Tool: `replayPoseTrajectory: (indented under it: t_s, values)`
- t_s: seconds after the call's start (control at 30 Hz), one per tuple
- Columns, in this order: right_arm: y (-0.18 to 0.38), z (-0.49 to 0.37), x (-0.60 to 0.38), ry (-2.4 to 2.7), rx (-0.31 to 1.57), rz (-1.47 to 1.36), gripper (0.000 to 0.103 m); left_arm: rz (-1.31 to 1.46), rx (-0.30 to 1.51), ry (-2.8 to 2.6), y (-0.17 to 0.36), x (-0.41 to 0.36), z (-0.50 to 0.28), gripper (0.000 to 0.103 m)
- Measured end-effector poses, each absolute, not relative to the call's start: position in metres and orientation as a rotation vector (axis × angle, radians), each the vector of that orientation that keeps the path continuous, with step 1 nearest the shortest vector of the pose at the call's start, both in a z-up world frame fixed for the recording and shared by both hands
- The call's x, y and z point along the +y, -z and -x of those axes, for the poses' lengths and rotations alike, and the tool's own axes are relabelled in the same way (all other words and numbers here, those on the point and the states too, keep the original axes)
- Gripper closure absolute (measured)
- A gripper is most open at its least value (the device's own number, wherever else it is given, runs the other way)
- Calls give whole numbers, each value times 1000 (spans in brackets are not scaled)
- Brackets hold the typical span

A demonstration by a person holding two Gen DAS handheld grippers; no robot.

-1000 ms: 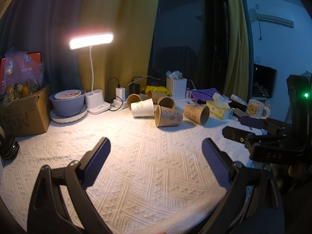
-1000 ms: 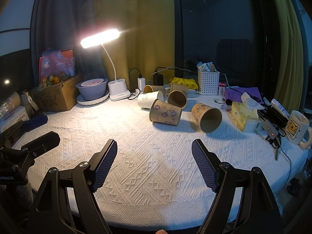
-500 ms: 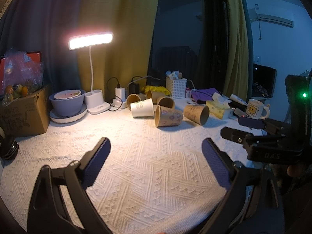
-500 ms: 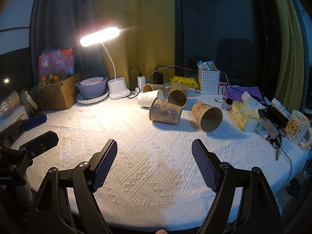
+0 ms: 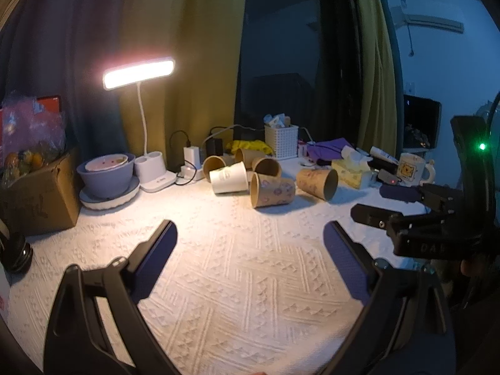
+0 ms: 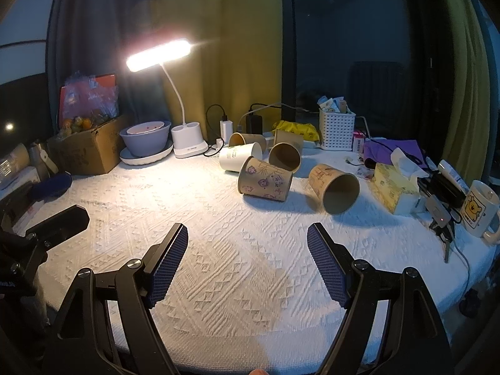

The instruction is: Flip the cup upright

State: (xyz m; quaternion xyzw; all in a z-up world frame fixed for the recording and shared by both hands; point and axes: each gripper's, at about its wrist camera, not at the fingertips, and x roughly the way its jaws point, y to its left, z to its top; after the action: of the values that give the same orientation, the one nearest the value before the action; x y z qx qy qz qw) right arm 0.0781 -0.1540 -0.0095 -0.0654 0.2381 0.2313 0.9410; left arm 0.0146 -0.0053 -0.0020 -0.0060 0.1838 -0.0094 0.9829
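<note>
bare tablecloth (image 6: 250, 250) ahead, tipped cups (image 6: 265, 179) beyond

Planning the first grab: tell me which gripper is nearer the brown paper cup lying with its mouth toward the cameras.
Right. The right gripper sits just short of the brown paper cup; the left gripper is farther to its left.

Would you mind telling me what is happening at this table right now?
A person holds two grippers above a white tablecloth. The left gripper and right gripper are both open and empty. Several paper cups lie on their sides by the lamp, including a doodled cup and a plain brown cup. None is gripped yet.
</note>
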Motion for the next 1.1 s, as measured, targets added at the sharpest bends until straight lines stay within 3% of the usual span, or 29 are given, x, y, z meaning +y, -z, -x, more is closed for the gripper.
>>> replayPoseTrajectory:
  t_s: [0.37,1.1]
  values:
    - [19,-129,-141,-474,529,155,22,-102,519,83,9,9,-78,7]
    - [20,-278,-135,-416,625,137,22,-521,698,209,52,27,-303,7]
